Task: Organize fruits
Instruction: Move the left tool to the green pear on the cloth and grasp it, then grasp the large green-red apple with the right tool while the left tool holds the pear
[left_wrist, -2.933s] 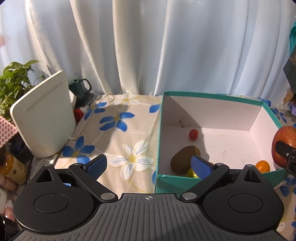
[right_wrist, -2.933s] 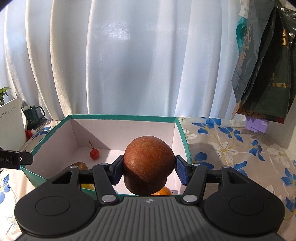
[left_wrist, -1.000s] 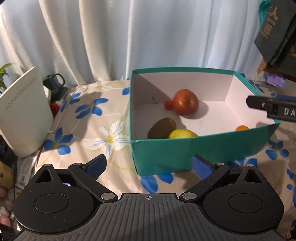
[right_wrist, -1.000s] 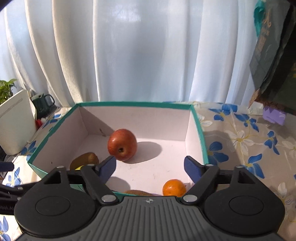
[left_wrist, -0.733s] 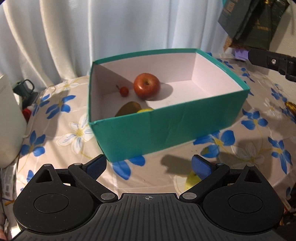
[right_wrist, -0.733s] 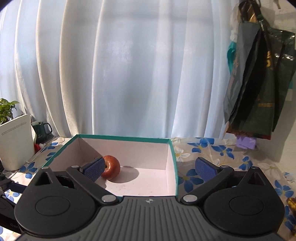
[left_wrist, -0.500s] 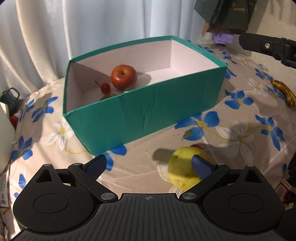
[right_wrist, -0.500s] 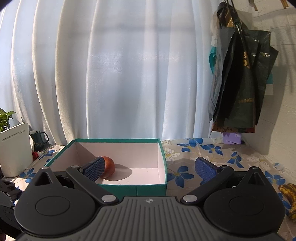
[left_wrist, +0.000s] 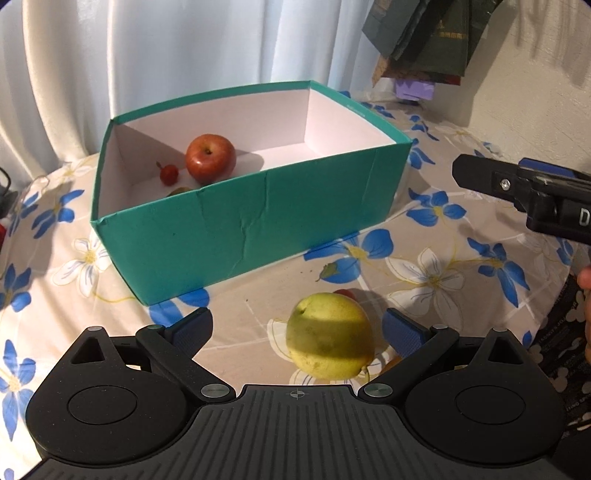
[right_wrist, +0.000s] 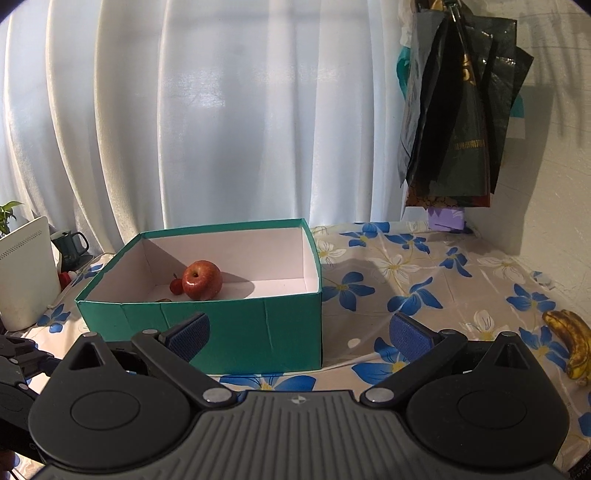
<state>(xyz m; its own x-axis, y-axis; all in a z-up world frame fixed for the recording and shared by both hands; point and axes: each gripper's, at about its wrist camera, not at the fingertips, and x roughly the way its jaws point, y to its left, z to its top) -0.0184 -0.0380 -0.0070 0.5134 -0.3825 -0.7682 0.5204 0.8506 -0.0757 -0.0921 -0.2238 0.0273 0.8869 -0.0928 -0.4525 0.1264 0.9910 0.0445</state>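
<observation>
Fingers of left gripper (left_wrist: 297, 326) spread wide around yellow-green pear (left_wrist: 330, 335), untouched; right gripper (right_wrist: 299, 331) agape, empty, near teal cardboard box (right_wrist: 236, 326).

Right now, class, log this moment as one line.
left hand-held gripper: open, around pear | right hand-held gripper: open, empty | apple: in box

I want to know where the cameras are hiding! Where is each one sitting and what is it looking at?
Left wrist view: rides on the left hand-held gripper, tilted down at a yellow-green pear on the flowered tablecloth; the right hand-held gripper and a bit of a hand show at its right edge.
Right wrist view: rides on the right hand-held gripper, aimed more level, toward the curtain and a banana.
Both see the teal box with the red apple inside.
</observation>
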